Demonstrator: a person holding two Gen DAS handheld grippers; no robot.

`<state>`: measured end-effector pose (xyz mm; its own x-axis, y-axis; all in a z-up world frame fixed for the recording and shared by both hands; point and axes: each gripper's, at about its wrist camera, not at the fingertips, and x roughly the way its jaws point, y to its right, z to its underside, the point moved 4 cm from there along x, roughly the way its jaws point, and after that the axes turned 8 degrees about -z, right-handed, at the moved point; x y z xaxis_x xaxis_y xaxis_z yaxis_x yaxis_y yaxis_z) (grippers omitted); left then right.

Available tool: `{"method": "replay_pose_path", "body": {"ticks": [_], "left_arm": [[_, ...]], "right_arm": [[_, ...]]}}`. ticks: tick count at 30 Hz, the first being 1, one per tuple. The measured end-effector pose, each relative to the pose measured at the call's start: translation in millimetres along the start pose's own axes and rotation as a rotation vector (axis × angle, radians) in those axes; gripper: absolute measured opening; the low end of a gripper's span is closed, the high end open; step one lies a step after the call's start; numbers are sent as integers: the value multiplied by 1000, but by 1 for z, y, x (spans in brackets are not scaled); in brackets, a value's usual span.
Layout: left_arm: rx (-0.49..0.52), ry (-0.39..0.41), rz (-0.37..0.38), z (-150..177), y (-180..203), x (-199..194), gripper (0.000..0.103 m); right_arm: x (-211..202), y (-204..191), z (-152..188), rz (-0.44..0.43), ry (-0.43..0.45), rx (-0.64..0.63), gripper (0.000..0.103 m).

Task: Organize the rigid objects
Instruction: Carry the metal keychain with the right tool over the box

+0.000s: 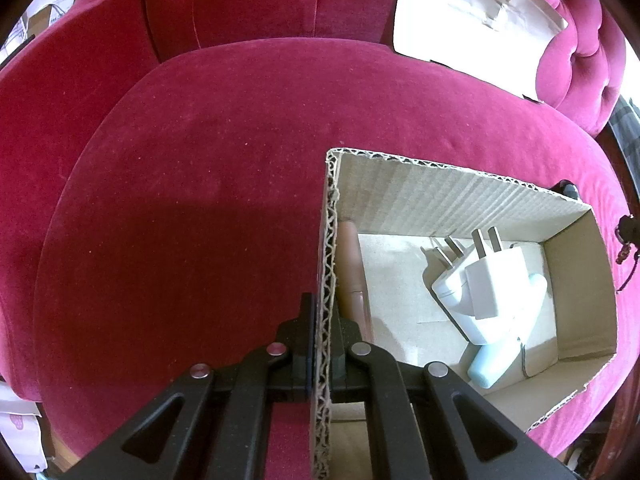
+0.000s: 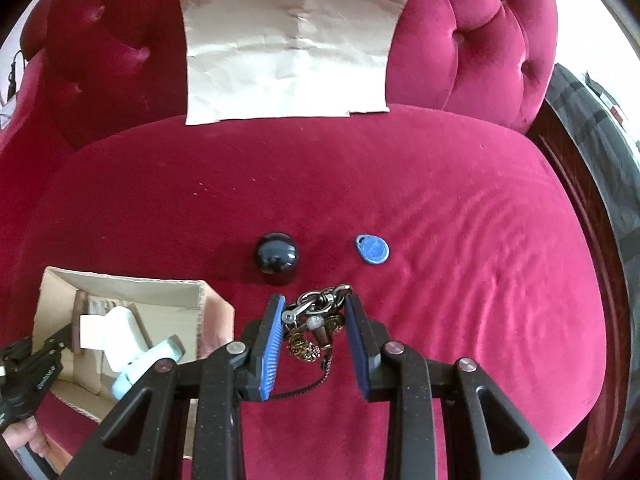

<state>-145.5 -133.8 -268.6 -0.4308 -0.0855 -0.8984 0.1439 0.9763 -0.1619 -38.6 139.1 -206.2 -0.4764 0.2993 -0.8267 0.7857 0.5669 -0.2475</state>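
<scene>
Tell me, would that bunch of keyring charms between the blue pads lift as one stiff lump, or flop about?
Probably flop: the keyring bunch is loose metal rings, charms and a thin chain, so parts would likely dangle. It may slip between the open right hand-held gripper pads, since they could catch only some links. Metal suggests some heft.

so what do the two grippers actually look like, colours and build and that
Both are matte black plastic linkages with triangular cut-outs and round silver pivot pins. The right gripper has flat fingers faced with ribbed bright blue pads. The left gripper has dark fingers; its pads show only edge-on, so their colour is unclear. Seen from the right camera, its body carries small white lettering, too blurred to read.
</scene>
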Motion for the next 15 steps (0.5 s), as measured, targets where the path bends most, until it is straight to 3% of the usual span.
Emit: {"method": "replay_pose_path", "body": {"ticks": [15], "left_arm": [[0, 0, -3, 0, 2, 0, 3]], "right_arm": [[-22, -58, -1, -100, -10, -91, 32]]}}
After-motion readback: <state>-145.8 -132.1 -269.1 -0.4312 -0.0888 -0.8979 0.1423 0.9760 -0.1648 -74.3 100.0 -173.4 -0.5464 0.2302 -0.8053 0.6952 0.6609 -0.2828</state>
